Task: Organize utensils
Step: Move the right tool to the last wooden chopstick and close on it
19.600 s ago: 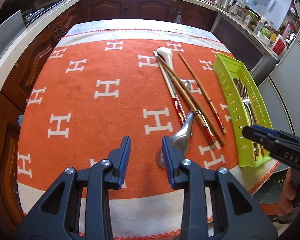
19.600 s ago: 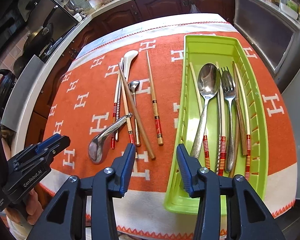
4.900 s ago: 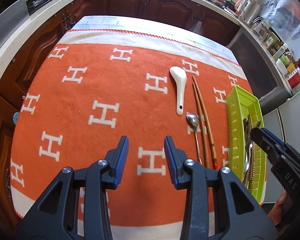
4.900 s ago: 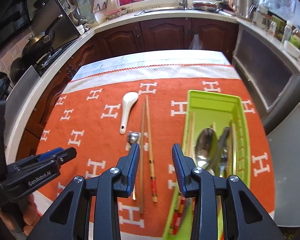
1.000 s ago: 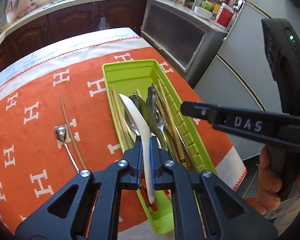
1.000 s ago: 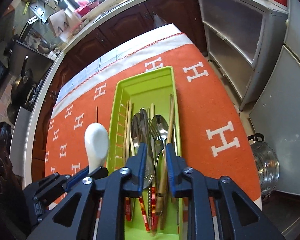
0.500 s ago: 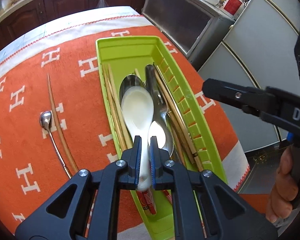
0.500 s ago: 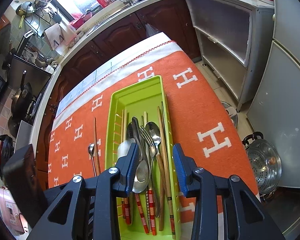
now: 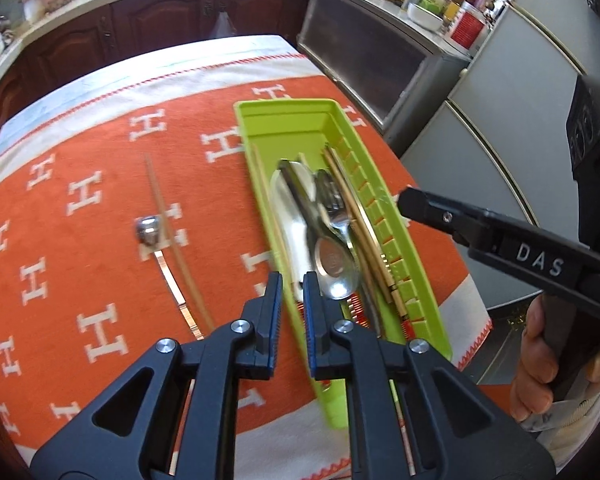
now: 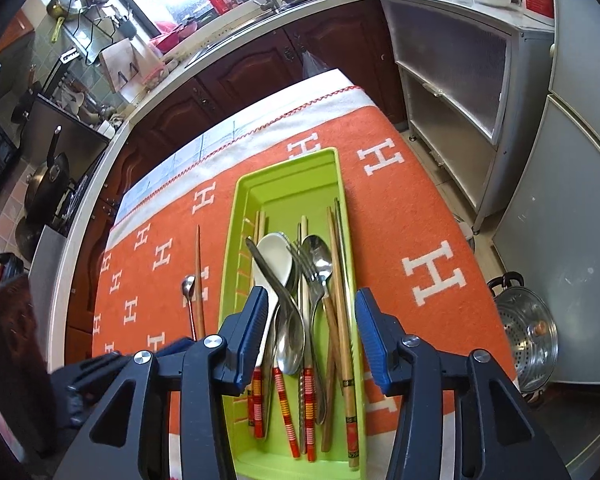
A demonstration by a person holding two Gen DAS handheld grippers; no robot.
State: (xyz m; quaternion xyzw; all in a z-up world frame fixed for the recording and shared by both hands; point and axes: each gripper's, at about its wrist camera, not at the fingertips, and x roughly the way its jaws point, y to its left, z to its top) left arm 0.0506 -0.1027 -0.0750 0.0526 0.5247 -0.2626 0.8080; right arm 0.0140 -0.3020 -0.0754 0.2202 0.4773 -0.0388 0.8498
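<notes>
the green tray [image 10: 288, 184] is the landmark. the white soup spoon [image 10: 274, 258] lies inside it, on top of the metal spoons and chopsticks, toward its left wall. the left gripper [image 9: 291, 312] sits over the tray's near left edge, jaws narrow and just easing apart, nothing visibly pinched between them. the right gripper [image 10: 311, 332] hangs over the tray's near end, jaws half wide and just opening, empty. left of the tray, on the orange cloth [image 9: 100, 208], a small metal spoon [image 9: 160, 252] and one chopstick [image 9: 176, 240] remain. risks, as i judge: the left jaws could clip the tray wall and shift the tray; the thin, flat-lying chopstick could slip a pinch.
</notes>
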